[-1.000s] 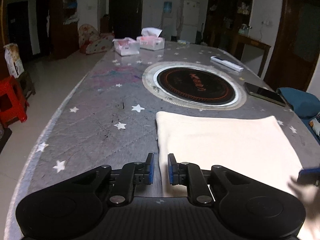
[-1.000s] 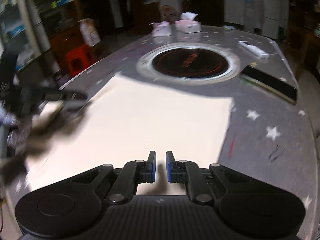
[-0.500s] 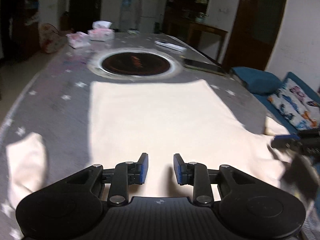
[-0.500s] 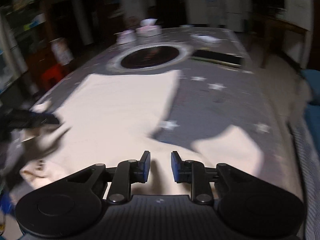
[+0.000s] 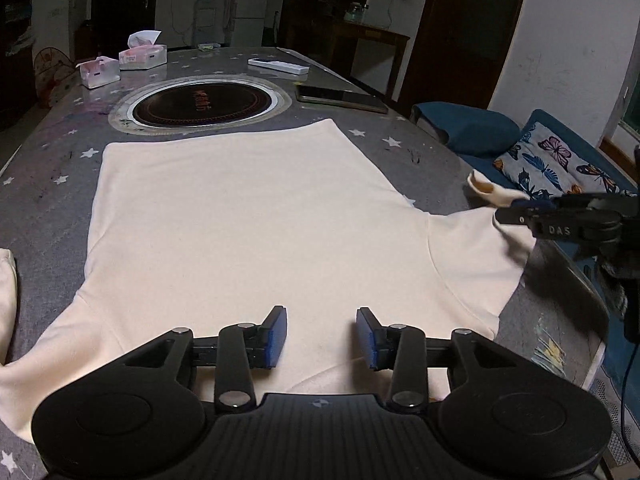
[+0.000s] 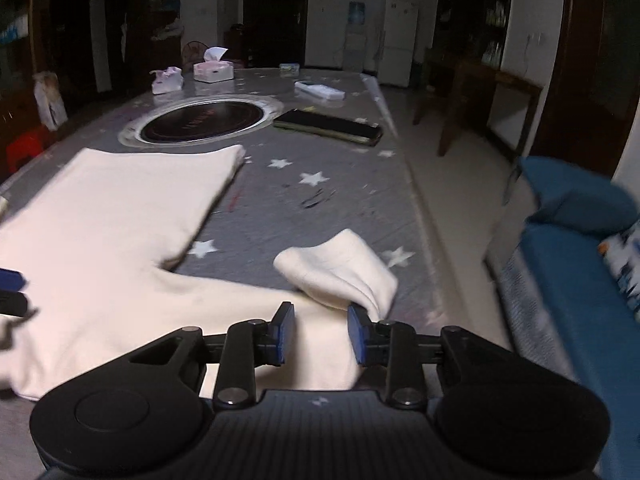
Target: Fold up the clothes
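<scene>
Your cream shirt (image 5: 248, 216) lies spread flat on the grey star-patterned tabletop (image 5: 52, 184), its hem toward the round black hob (image 5: 200, 105) set into the middle of the tabletop and its shoulders at the near edge, right under your tools. Your left tool (image 5: 321, 338) hangs over the collar end of the shirt with its blue pads spread wide and nothing between them. One sleeve trails off toward the left edge of the tabletop; the other sleeve (image 6: 340, 268) reaches to the right edge.

Your right tool (image 6: 320, 334) is also parted, its pads standing to either side of the cloth where that right sleeve doubles back on itself in a loose fold. From the left wrist view the same tool shows side-on at the sleeve's end, and it may be touching the cuff there, though the angle and blur leave that unsure.

Beyond the hob, two tissue boxes (image 5: 142, 54) sit toward the far left corner, a white remote (image 5: 279, 66) lies near the far edge, and a dark phone (image 5: 342, 98) rests by the right edge, well apart from the shirt. A blue sofa (image 6: 580, 280) with a butterfly-print cushion (image 5: 556, 164) stands just beside the right edge of the tabletop.
</scene>
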A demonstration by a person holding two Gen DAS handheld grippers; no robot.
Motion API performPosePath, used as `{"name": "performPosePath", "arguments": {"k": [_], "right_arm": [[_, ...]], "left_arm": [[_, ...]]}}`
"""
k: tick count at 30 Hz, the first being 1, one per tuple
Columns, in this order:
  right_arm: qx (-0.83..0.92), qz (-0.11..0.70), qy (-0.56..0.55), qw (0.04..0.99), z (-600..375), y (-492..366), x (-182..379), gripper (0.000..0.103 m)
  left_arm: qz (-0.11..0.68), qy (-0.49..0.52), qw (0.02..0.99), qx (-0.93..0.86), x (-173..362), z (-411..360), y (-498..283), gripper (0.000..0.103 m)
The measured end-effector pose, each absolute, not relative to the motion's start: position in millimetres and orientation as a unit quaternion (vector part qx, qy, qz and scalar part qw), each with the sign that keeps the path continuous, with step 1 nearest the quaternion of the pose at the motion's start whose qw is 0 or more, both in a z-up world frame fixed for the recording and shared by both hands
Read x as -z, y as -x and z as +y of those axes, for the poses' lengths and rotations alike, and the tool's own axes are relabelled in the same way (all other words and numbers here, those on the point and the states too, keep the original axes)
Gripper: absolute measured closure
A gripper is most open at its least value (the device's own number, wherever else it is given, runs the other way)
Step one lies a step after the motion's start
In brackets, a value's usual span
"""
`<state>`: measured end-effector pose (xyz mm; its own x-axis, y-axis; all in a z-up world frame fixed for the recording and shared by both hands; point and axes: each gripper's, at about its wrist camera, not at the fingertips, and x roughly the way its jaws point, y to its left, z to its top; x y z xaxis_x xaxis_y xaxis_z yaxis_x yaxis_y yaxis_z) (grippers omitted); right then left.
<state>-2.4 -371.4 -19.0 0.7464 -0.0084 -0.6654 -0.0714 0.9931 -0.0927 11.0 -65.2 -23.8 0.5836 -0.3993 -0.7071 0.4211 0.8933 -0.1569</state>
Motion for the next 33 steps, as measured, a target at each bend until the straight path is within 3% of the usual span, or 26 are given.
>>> {"name": "performPosePath", "arguments": {"k": [9, 22, 33], "right_arm": [[0.1, 0.359, 0.029, 0.927, -407, 5, 27, 0.06], [0.04, 0.371, 0.007, 0.928, -403, -7, 30, 0.052], [-0.044, 0.355, 0.018, 0.934, -353, -11, 7, 0.041]], "left_arm": [[0.393, -0.02, 0.889, 0.234, 25, -68, -9, 0.055], [0.391, -0.018, 0.892, 0.227, 21, -62, -3, 0.051], [0.358, 0.031, 0.93, 0.073, 2, 42, -9, 0.051]]}}
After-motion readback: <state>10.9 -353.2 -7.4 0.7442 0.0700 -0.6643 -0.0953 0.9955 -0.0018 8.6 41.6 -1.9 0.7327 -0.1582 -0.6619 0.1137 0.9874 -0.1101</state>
